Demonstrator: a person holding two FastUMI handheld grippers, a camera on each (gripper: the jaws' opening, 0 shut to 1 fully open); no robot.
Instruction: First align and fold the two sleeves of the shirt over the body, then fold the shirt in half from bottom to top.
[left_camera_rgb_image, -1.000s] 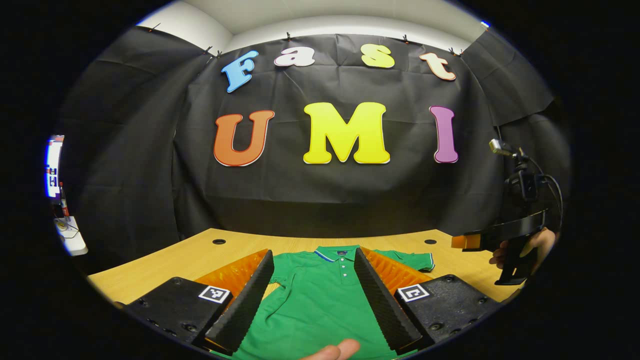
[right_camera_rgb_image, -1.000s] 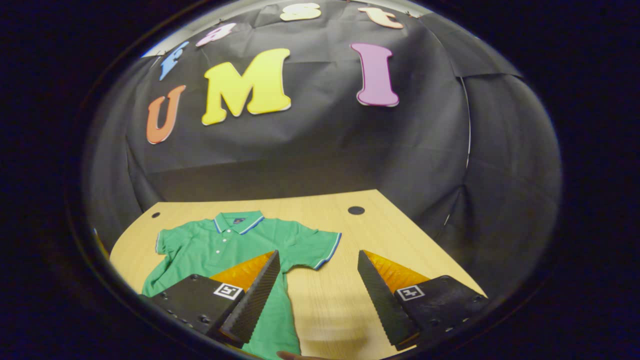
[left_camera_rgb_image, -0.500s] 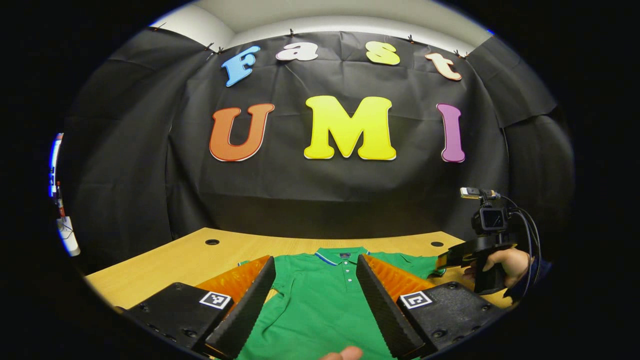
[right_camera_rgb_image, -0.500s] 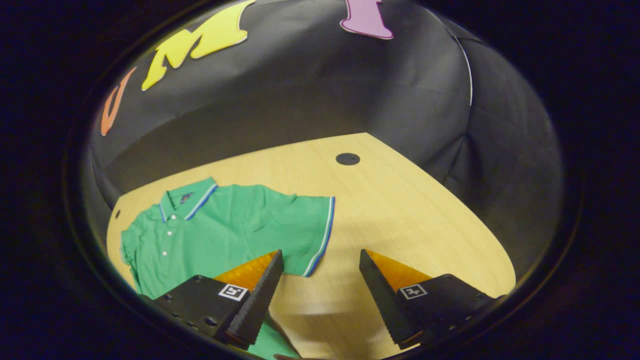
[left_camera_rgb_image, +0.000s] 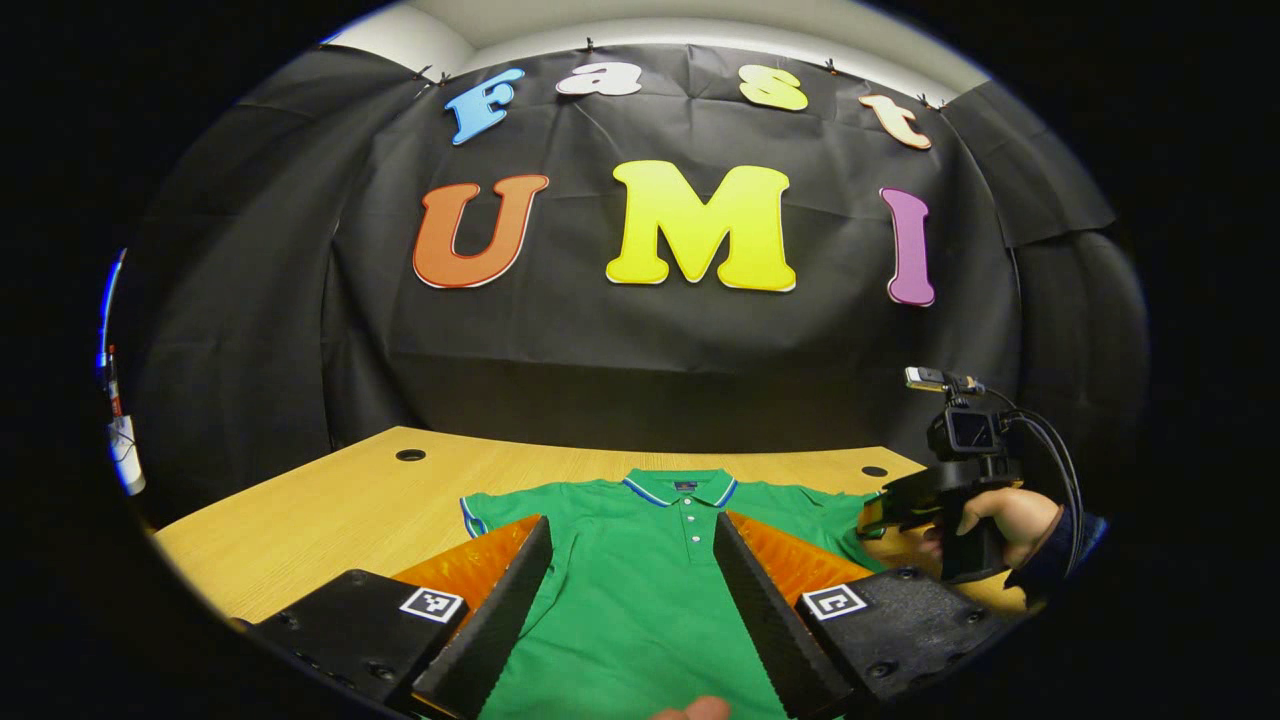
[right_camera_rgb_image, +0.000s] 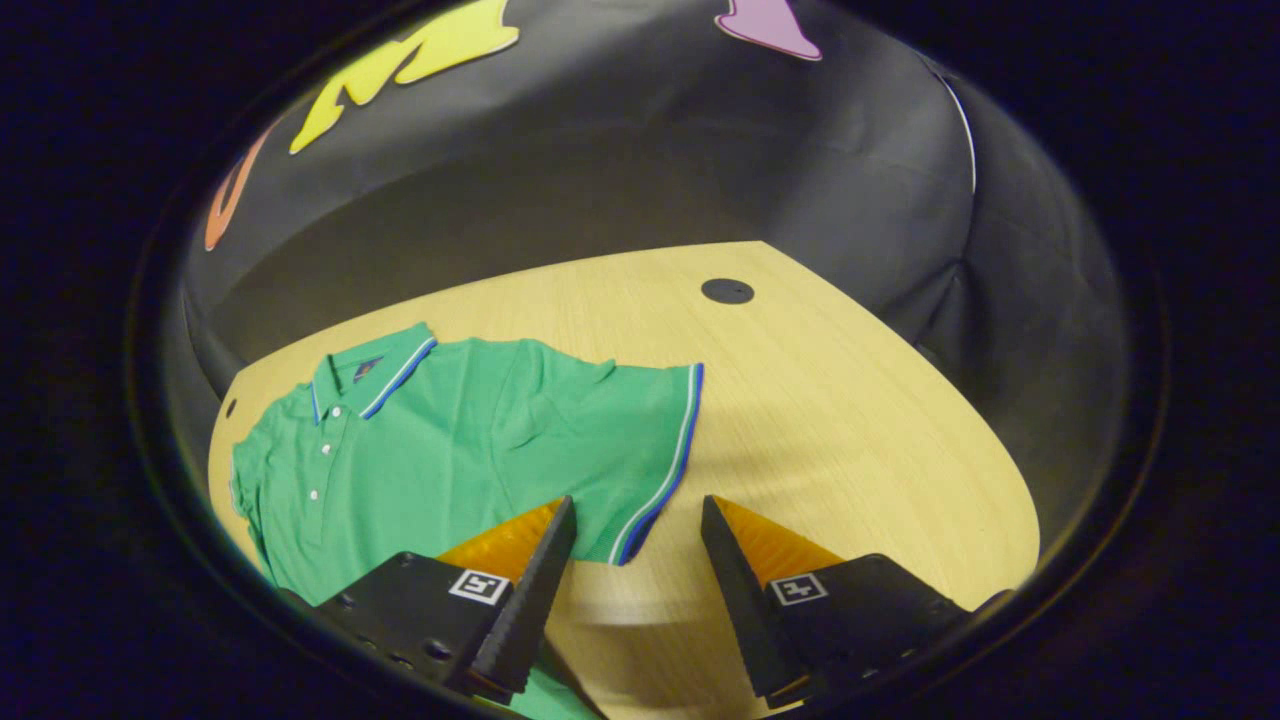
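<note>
Left gripper (left_camera_rgb_image: 632, 560) hovers low over the shirt's body, fingers spread wide apart with nothing between them but green cloth showing below. Right gripper (right_camera_rgb_image: 635, 540), in its own view, also stands with fingers parted, holding nothing; the striped cuff of the sleeve (right_camera_rgb_image: 640, 440) ends just above the gap, at about 12 o'clock from it. In the left gripper view the right gripper (left_camera_rgb_image: 890, 510) shows at 3 o'clock, held by a hand (left_camera_rgb_image: 1010, 520) beside the shirt's far sleeve; contact with the cloth cannot be told.

Surface: light wooden table (left_camera_rgb_image: 330, 510), with round dark holes near its far edge at 10 o'clock (left_camera_rgb_image: 410, 455) and 2 o'clock (left_camera_rgb_image: 874, 470). Black cloth wall behind; pale ceiling strip at 12 o'clock.

Green polo shirt (left_camera_rgb_image: 640, 590) lies flat, front up, collar (left_camera_rgb_image: 680, 488) toward the wall, buttons down the placket. Both sleeves lie spread outward, not folded. Left sleeve (left_camera_rgb_image: 495, 510) at 11 o'clock from the left gripper.
</note>
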